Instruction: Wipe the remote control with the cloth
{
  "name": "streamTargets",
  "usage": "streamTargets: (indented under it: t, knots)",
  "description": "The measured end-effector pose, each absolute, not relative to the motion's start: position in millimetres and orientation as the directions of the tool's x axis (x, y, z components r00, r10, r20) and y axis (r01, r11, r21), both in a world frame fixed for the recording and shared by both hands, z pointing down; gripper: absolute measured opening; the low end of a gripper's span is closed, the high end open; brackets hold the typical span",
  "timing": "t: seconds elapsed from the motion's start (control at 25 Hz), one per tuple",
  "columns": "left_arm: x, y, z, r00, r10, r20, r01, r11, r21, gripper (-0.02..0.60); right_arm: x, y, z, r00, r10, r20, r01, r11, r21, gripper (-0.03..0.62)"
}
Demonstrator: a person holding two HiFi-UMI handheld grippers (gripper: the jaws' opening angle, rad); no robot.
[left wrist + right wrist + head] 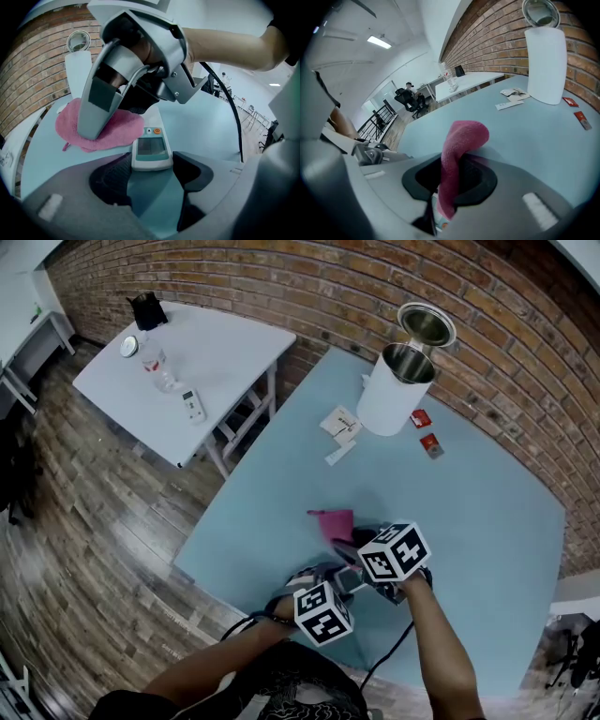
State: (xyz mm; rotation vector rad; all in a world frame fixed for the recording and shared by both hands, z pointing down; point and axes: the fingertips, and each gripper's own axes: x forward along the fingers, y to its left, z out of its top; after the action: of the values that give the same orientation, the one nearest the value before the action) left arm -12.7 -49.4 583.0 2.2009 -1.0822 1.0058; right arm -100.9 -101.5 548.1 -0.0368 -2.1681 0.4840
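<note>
Between left gripper jaws, remote control (clamped), cloth in right gripper

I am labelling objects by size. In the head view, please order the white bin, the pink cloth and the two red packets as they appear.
1. white bin.
2. pink cloth, only partly visible.
3. upper red packet and lower red packet: they look alike, so unranked.
</note>
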Motion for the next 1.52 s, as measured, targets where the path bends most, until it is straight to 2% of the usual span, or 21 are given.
streamTargets:
  t: [0.36,0.48,0.6,0.76,0.92,1.08,1.24,1.4,1.52]
  knots:
    - [-14.5,-48.5,584.1,0.41,-0.461,0.787,-0.821,-0.563,0.098,0.284,-110.5,-78.1,543.6,-0.641,0.234,0.731,-0.138,0.902,-0.409,0.066]
    - [-14.9,-49.7,584.1,0.412,-0.463,0.785,-0.821,-0.562,0.1,0.282,-108.8,-82.0,541.1,-0.662,0.194,0.724,-0.154,0.91,-0.385,0.066]
    - [-16.0,-48.3,584.9,0.432,-0.457,0.778,-0.821,-0.556,0.129,0.281,-98.1,-105.7,525.7,-0.725,0.052,0.687,-0.242,0.914,-0.325,0.066]
    - [-20.2,-49.8,581.6,0.525,-0.427,0.737,-0.82,-0.486,0.302,0.279,-54.2,-157.7,493.3,-0.823,-0.221,0.523,-0.46,0.799,-0.386,0.066]
    - [-25.3,-52.5,574.2,0.648,-0.391,0.653,-0.761,-0.362,0.538,0.279,10.4,-204.0,480.4,-0.747,-0.496,0.443,-0.651,0.682,-0.333,0.066]
    - [-23.7,-52.6,567.0,0.779,-0.358,0.514,-0.606,-0.22,0.765,0.279,55.0,-224.6,483.3,-0.649,-0.631,0.424,-0.756,0.596,-0.27,0.066]
    - [-21.6,-52.0,558.5,0.864,-0.344,0.367,-0.422,-0.1,0.901,0.279,64.1,-225.2,499.1,-0.622,-0.639,0.453,-0.772,0.598,-0.216,0.066]
    - [-21.1,-51.7,539.8,0.905,-0.408,0.121,-0.102,0.067,0.993,0.279,47.1,-215.0,511.3,-0.653,-0.603,0.458,-0.735,0.649,-0.194,0.066]
    - [-33.0,-55.7,529.8,0.869,-0.494,-0.02,0.116,0.165,0.979,0.279,25.5,-206.2,515.9,-0.679,-0.57,0.463,-0.694,0.704,-0.152,0.066]
